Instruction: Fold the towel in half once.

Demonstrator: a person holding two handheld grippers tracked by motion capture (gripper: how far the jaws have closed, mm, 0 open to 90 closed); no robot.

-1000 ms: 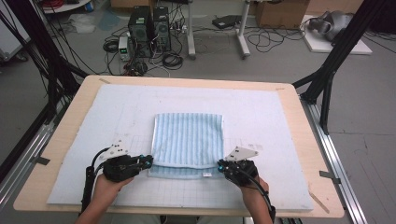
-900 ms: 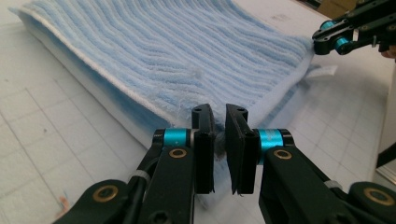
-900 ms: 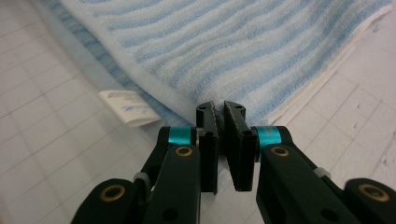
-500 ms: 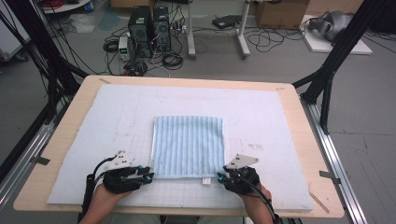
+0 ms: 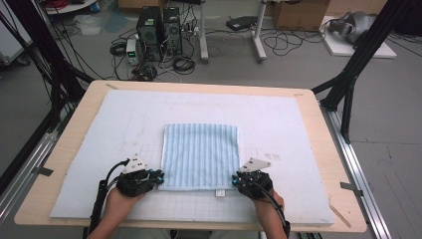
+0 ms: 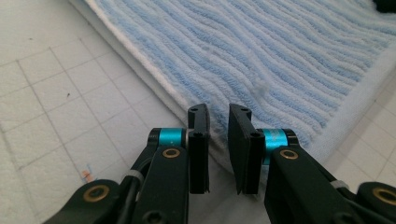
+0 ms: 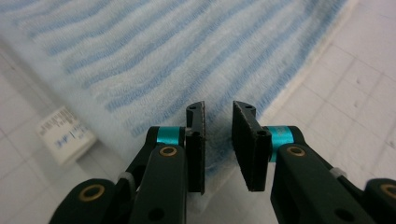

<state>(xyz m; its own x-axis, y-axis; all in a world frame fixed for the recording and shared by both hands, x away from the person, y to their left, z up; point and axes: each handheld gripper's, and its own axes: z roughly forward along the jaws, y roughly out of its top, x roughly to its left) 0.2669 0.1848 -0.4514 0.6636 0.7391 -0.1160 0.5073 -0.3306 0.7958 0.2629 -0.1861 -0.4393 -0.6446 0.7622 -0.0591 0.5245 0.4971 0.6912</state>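
Jaws on our left gripper (image 6: 218,122) and right gripper (image 7: 218,119) have just been closing, nearly shut, hovering unclamped above the now flat towel's (image 5: 200,155) near corners.

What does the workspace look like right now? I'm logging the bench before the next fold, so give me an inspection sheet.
Surface: white gridded mat on a wooden table.
Job's things: blue striped towel, folded flat, label at its near edge.
Clutter: nothing seen.
Grippers: left gripper and right gripper at the towel's near corners, jaws narrowly apart after just closing, towel edge between them.
Cables: one trails from each gripper.
Surroundings: computer towers, floor cables, boxes.
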